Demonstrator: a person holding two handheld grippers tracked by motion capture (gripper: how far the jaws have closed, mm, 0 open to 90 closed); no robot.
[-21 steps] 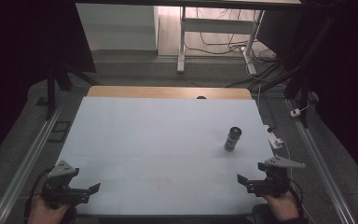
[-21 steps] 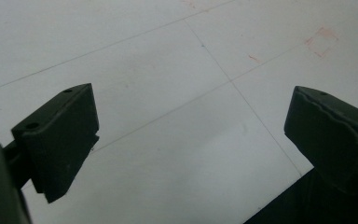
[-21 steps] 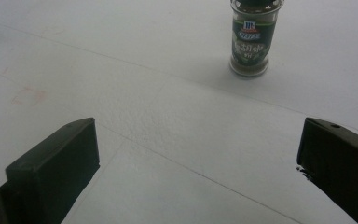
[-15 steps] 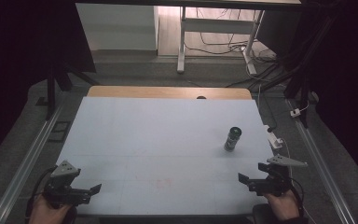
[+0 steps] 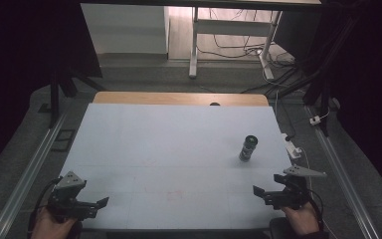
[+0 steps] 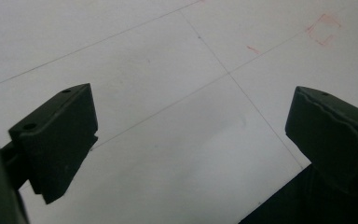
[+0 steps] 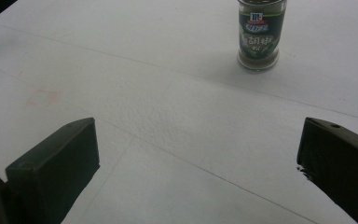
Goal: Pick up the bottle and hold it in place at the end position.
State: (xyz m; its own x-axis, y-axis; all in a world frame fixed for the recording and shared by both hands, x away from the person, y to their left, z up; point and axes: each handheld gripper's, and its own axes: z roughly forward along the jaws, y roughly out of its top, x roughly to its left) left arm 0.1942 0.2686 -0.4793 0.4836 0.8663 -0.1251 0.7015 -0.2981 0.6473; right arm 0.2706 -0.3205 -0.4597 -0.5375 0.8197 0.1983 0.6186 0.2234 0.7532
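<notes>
The spice jar [image 5: 248,148] stands upright on the right half of the white table [image 5: 169,149], nearer the right edge than the centre, with nothing touching it. In the right gripper view the spice jar [image 7: 261,32] shows a dark green label and a clear base, straight ahead of your jaws but well apart from them.

Your right gripper [image 5: 263,194] hovers at the near right corner of the table, its jaws spread wide with nothing but bare table between them. The jar is the nearest thing to it, a clear run ahead over open surface.

Your left gripper [image 5: 97,206] hovers at the near left corner, far from the jar. Its jaws also stand wide apart and hold nothing; its own view looks down on bare table, thin seam lines and a faint red mark [image 6: 324,29].

Beyond the table, a power strip [image 5: 291,147] lies just off the right edge on the grey floor.

Judged from this layout, the work has barely begun: the jar is untouched, and the approach, the grasp and any move of it are all left to do.
</notes>
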